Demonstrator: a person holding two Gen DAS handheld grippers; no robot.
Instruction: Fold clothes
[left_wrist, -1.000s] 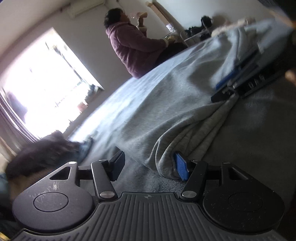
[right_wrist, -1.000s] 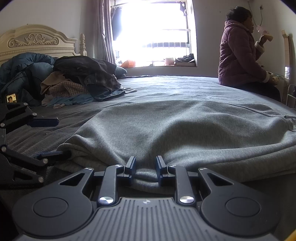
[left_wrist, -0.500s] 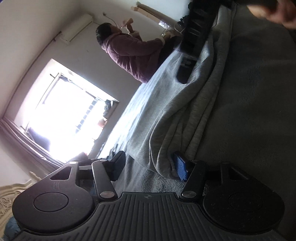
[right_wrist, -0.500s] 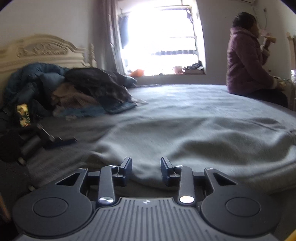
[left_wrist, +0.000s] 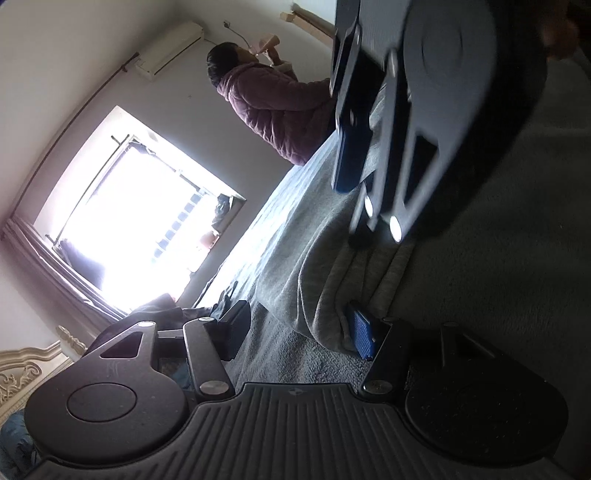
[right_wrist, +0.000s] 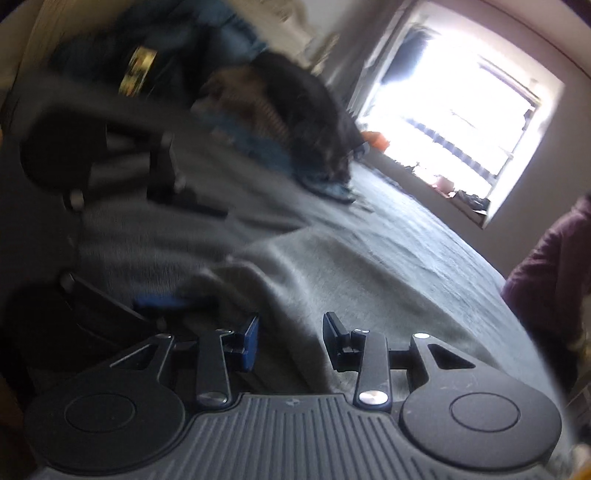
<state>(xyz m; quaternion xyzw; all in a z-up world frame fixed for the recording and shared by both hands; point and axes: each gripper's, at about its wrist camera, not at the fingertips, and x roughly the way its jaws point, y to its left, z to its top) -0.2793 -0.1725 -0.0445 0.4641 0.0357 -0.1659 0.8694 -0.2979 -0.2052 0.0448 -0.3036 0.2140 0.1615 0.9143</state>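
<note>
The bed (right_wrist: 424, 236) fills both views, its grey cover carrying everything. On it lies one grey garment (right_wrist: 332, 266), spread across the middle with its near edge bunched into folds just ahead of both tools. At the head end sits one heap of dark and blue clothes (right_wrist: 295, 122), not yet sorted; how many pieces it holds cannot be told through the blur. One person in a purple jacket (left_wrist: 273, 107) sits at the far edge of the bed, apart from the work.

The step in hand looks like the gathering of the garment's near edge for a fold. The left tool (left_wrist: 299, 332) has its jaws apart: one blue pad lies against the bunched hem, the other stands clear over the bedcover, so nothing is clamped. The right tool (right_wrist: 290, 341) has just been opening, and its jaws are apart with garment cloth showing in the gap but not pinched.

Next, each tool probably needs to close on a layer of the hem at matching points, then lift and carry that edge over the body of the garment, keeping it taut between the two.

Count: two tools, one garment, one heap, one person.
</note>
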